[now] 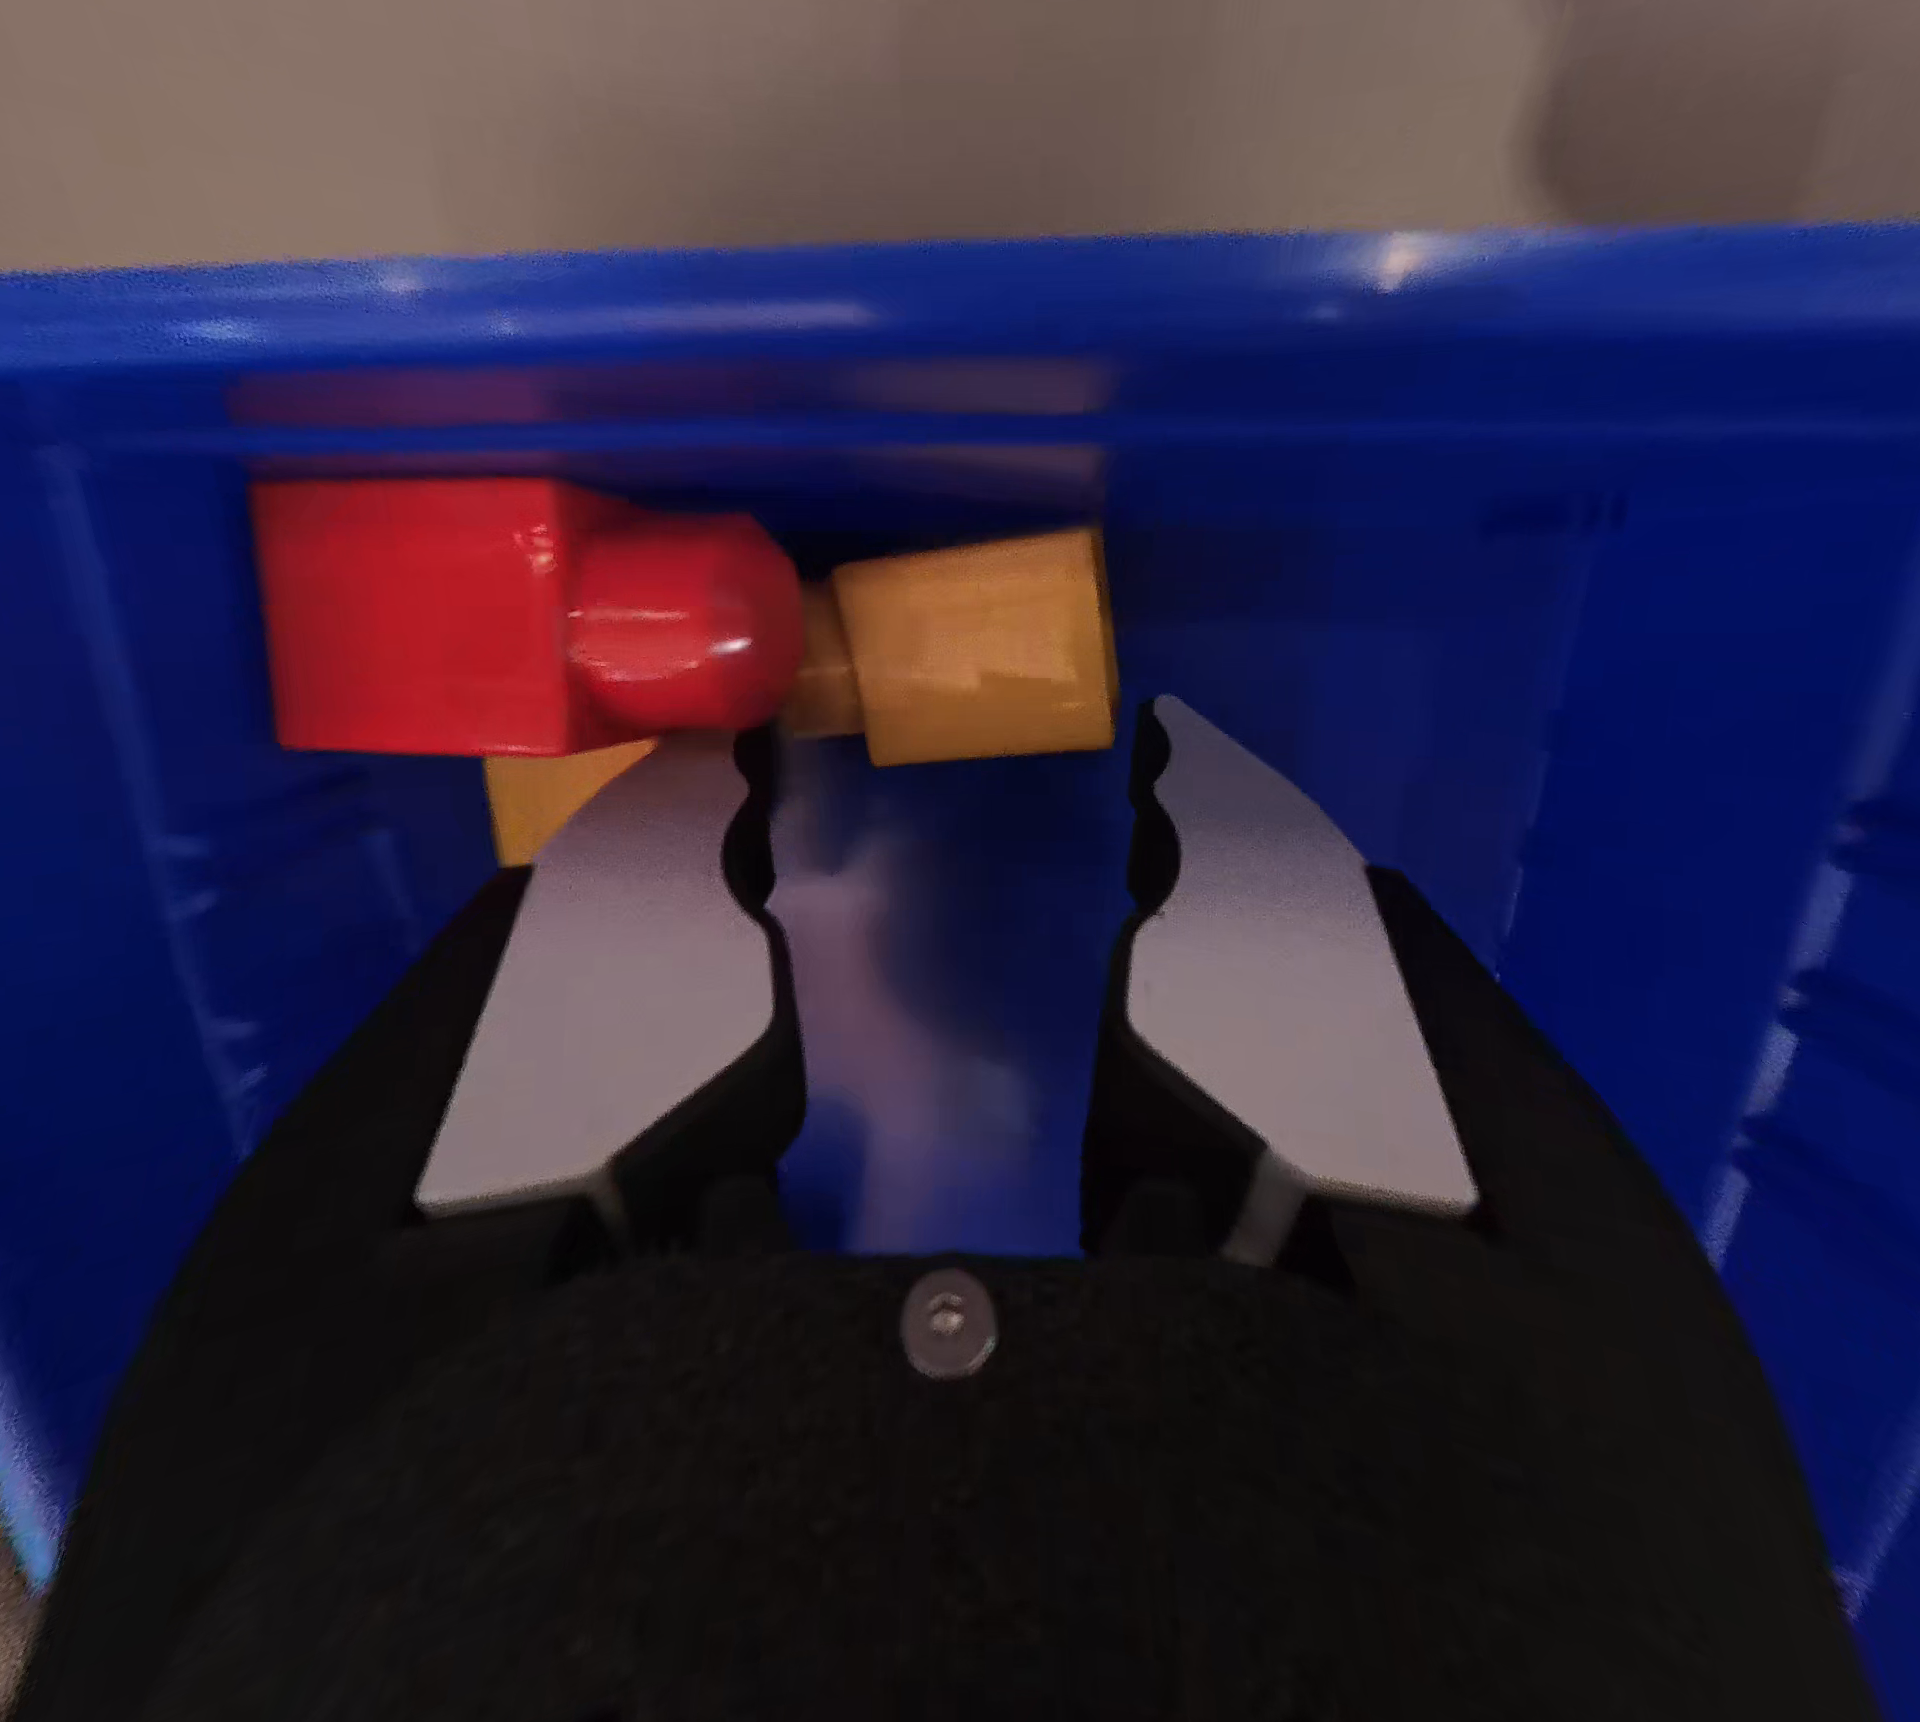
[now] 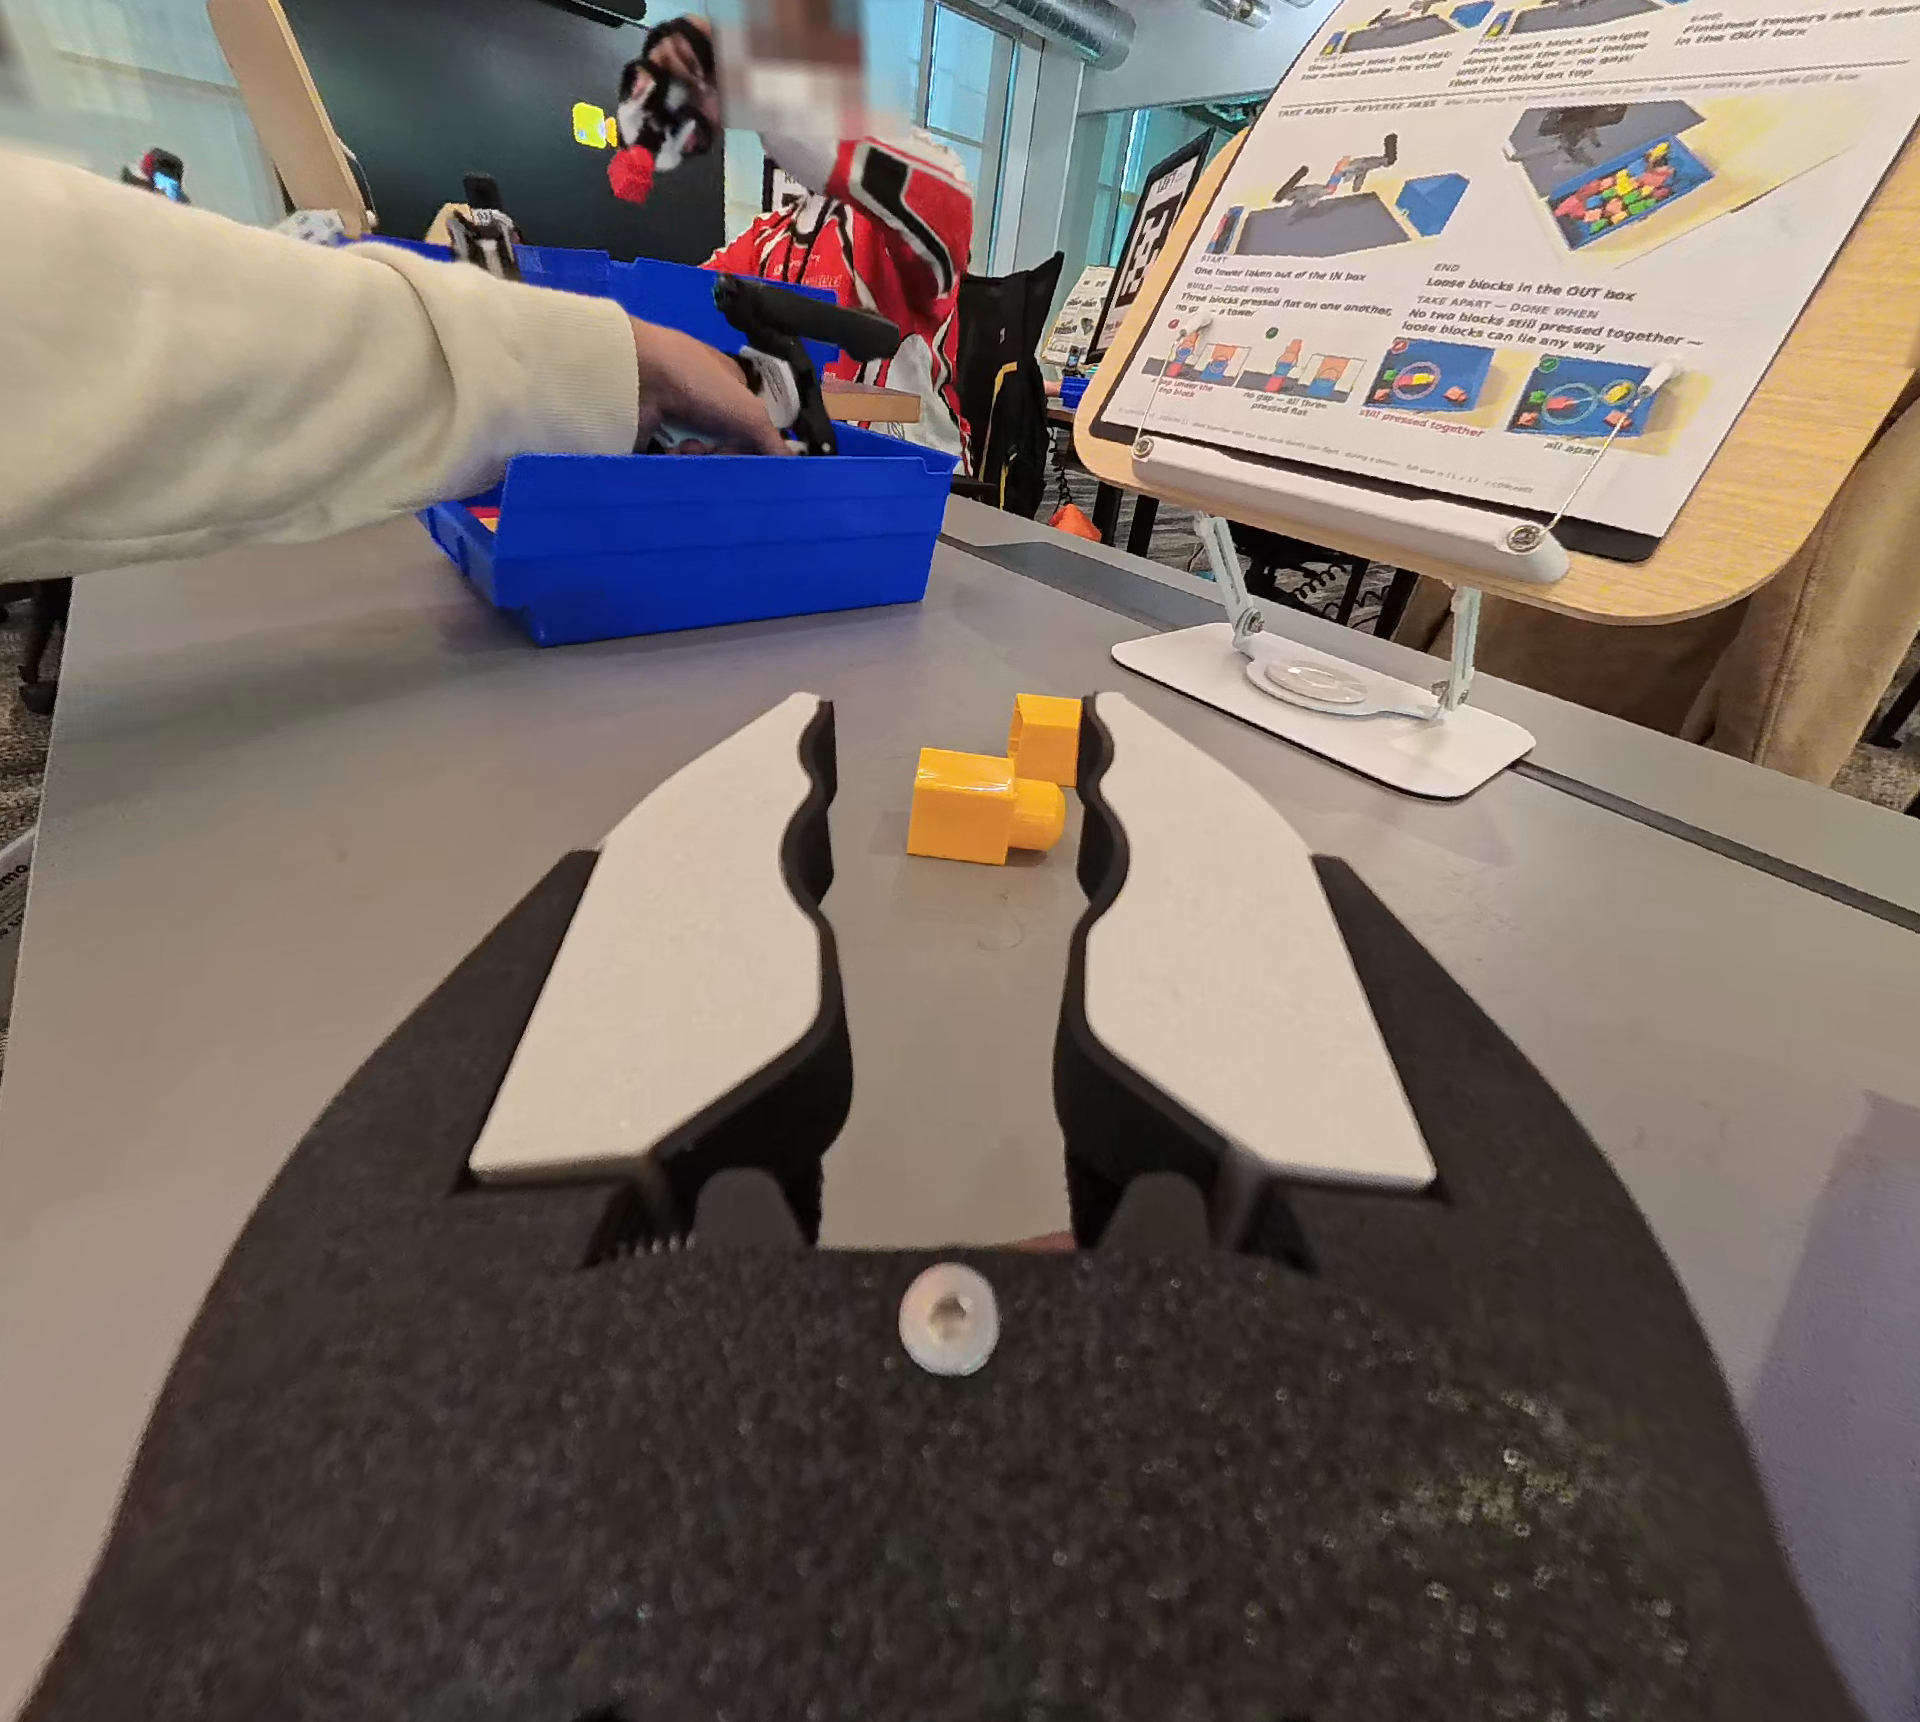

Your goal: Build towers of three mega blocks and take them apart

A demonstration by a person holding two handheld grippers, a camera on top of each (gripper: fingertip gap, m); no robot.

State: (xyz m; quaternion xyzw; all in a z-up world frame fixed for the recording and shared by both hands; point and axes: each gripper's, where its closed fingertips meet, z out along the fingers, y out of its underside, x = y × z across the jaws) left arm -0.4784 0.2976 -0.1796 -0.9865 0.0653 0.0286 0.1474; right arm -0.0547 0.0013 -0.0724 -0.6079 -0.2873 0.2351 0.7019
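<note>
Blue bin (image 2: 707, 529), instruction stand (image 2: 1320, 706) on grey tabletop (image 2: 312, 789); open-plan room. Left tool (image 1: 951, 737) released inside bin; right tool (image 2: 956, 737) released, empty.

Two blocks (image 2: 982, 805) lie on the table (image 2: 312, 789), bin (image 2: 707, 529) behind-left

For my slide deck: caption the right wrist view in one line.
Open right gripper hovers over two loose yellow blocks on the grey table, the blue bin beyond.
</note>
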